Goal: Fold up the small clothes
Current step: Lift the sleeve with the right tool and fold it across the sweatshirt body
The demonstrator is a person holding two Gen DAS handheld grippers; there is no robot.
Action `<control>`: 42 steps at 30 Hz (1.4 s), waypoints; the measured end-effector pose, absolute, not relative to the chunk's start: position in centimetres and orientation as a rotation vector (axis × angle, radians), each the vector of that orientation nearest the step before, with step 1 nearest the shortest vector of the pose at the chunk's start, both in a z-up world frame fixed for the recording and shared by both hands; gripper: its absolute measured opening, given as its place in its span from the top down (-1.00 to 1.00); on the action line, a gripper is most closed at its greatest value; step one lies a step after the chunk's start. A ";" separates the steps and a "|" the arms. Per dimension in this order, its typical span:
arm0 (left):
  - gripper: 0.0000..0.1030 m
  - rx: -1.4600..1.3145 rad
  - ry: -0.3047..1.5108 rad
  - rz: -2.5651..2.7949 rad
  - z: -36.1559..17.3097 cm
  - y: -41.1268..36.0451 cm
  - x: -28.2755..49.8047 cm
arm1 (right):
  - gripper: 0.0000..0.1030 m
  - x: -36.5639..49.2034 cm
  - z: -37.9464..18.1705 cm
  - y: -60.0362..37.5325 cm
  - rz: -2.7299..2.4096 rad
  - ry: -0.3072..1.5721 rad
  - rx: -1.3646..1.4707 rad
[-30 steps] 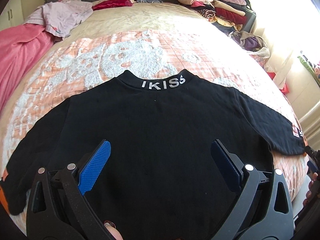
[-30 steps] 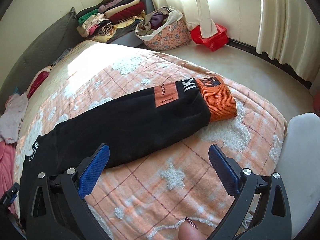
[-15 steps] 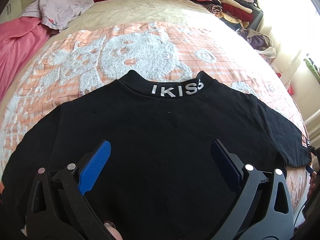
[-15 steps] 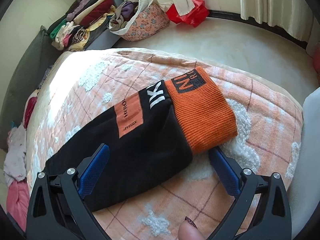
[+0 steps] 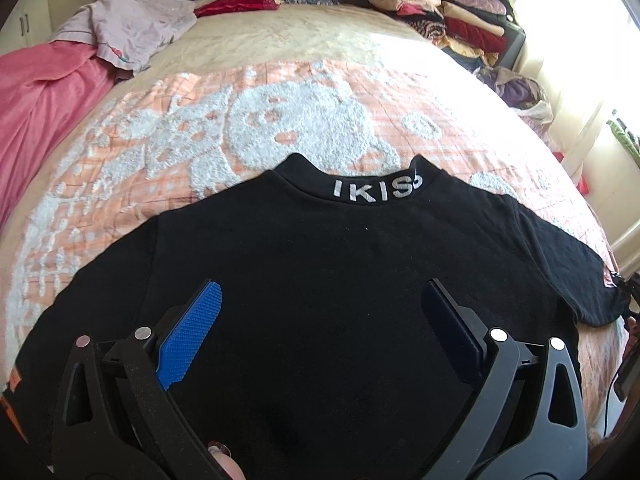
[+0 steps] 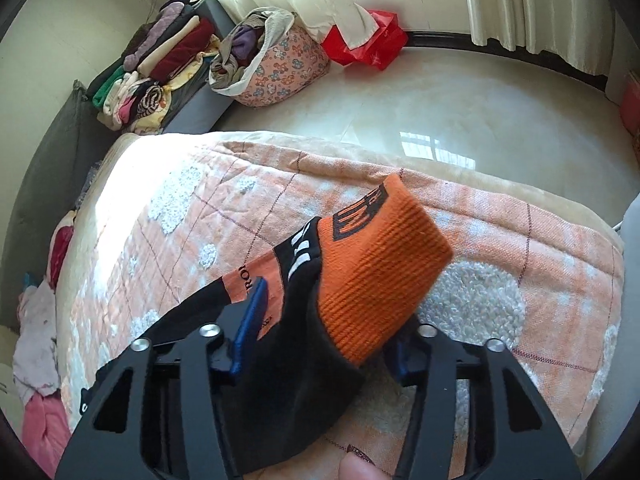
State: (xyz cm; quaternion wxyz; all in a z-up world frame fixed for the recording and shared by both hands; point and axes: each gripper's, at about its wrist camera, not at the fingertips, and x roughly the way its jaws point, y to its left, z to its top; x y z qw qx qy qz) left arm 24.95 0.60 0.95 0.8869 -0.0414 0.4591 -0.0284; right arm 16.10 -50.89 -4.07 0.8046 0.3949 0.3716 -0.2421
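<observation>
A black sweatshirt [image 5: 320,240] lies flat on the bed, back up, with white letters on its collar [image 5: 376,192]. Above its lower body my left gripper [image 5: 320,288] hangs wide open, nothing between the blue pads. The right sleeve [image 5: 560,264] runs out toward the bed's right edge. In the right wrist view my right gripper [image 6: 328,316] is closing its jaws on that sleeve [image 6: 288,360] just behind the orange cuff [image 6: 380,272]. The cloth is bunched between the pads and the cuff tilts up off the blanket.
An orange and white blanket [image 5: 280,120] covers the bed. Pink [image 5: 40,92] and lilac [image 5: 132,28] garments lie at its far left. Stacked folded clothes [image 5: 440,12] and a floral basket [image 6: 272,68] stand beside the bed. The bed edge [image 6: 520,192] and the floor are close behind the cuff.
The right gripper came in over the sleeve end and went from wide open to pinching it behind the cuff, which now lifts. The left gripper drifted slightly over the sweatshirt, still open.
</observation>
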 end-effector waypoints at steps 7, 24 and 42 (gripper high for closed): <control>-0.82 -0.107 0.926 -0.071 2.6 2.5 22.9 | 0.48 15.5 -1.4 -49.4 -0.349 0.686 0.829; -0.82 -0.214 0.933 -0.166 0.9 5.3 20.7 | 0.53 17.2 7.9 -38.2 -0.081 0.621 0.639; -0.82 -0.295 0.928 -0.235 1.7 6.6 20.1 | 0.53 20.7 12.2 -25.1 0.132 0.664 0.548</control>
